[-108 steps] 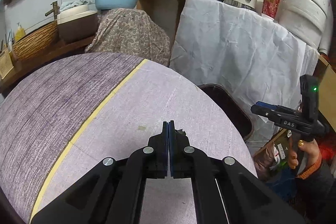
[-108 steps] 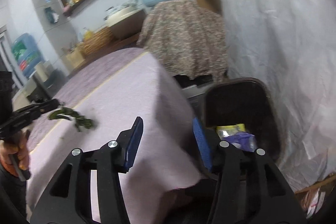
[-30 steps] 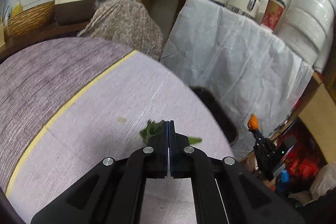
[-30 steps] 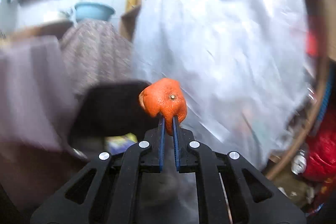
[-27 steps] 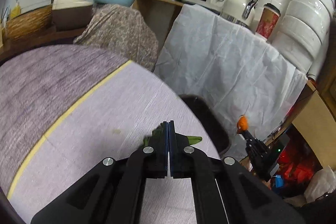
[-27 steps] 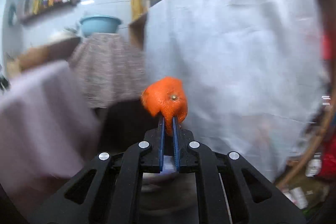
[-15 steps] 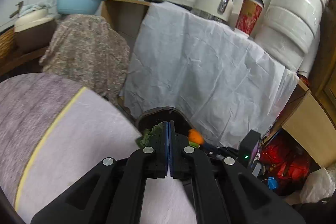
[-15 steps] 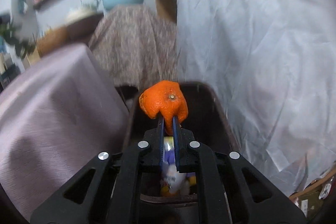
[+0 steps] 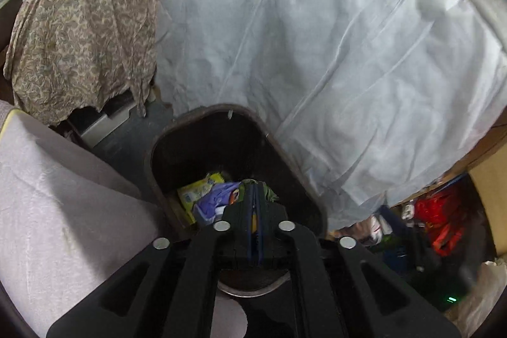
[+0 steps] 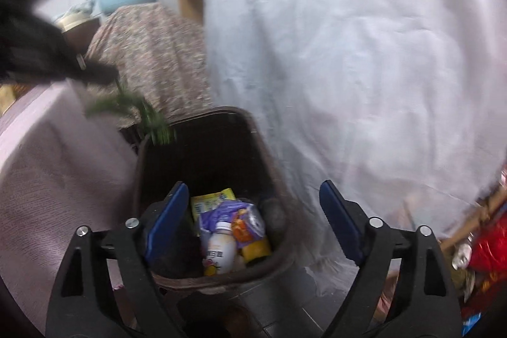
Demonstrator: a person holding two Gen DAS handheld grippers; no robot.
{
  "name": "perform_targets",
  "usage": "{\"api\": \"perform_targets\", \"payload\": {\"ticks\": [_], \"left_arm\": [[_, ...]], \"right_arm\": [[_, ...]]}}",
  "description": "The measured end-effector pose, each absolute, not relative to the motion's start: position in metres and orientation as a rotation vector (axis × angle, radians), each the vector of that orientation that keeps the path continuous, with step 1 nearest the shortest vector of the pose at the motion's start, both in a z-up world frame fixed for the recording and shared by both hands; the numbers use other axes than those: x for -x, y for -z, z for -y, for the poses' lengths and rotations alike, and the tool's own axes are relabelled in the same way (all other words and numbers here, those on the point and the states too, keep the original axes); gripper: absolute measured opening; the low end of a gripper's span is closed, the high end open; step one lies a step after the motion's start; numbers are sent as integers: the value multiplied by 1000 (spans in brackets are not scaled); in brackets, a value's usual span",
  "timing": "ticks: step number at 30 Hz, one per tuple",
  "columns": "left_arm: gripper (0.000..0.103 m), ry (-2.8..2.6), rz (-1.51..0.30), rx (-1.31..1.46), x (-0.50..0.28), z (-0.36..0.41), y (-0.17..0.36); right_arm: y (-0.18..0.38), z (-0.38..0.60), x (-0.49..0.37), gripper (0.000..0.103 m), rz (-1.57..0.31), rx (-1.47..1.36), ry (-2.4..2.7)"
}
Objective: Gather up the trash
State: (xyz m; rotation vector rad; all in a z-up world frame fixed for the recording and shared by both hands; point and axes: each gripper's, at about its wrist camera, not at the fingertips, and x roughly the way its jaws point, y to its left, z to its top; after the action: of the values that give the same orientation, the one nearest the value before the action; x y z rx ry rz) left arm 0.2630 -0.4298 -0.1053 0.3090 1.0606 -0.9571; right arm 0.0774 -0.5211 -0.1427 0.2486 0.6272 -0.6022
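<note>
Now, my readings by label:

Writing: the bottle [image 10: 220,252] in the bin [image 10: 250,129] carries print, too blurred for me to read; the yellow packet [image 10: 210,200] has a blue-and-white patch, also unreadable.

Left tool [image 9: 253,195]: its jaws are just starting to part, a thin slit showing between them; green leaves [image 10: 142,110] hang from the tip above the bin's near-left rim. My right view is smeared there, so I cannot tell if the leaves have slipped free.

Right tool [image 10: 250,211]: jaws swinging wide apart, nothing between them. The orange peel it pinched a second ago is gone from the tips, and I cannot pick it out for sure among the trash below.

Bin contents: yellow packet, purple wrapper [image 9: 215,198], bottle, an orange-printed wrapper.

Edges: the bin stands just beside the bench [image 9: 57,195] drop-off on its left, and the white sheet [image 9: 317,53] brushes its right rim.

Room: the bin mouth is open above the trash.

Change: both tools, off to the side a second ago, now point down into the bin.
</note>
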Motion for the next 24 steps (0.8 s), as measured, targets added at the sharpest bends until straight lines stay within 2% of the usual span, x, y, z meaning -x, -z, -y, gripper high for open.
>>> {"api": "perform_targets", "payload": {"ticks": [1, 3, 8, 11, 16, 24], "left_arm": [[37, 941, -1070, -315, -264, 431, 107], [66, 929, -1047, -284, -259, 420, 103], [72, 917, -923, -256, -227, 389, 77], [85, 878, -820, -248, -206, 364, 55], [96, 824, -682, -227, -170, 310, 16], [97, 709, -504, -174, -121, 219, -26]], "right_arm": [[140, 522, -73, 86, -620, -251, 606], [136, 522, -65, 87, -616, -250, 615], [125, 517, -47, 87, -587, -265, 632], [118, 508, -39, 87, -581, -254, 632], [90, 475, -26, 87, -524, -197, 601], [22, 394, 1, 97, -352, -96, 495]]}}
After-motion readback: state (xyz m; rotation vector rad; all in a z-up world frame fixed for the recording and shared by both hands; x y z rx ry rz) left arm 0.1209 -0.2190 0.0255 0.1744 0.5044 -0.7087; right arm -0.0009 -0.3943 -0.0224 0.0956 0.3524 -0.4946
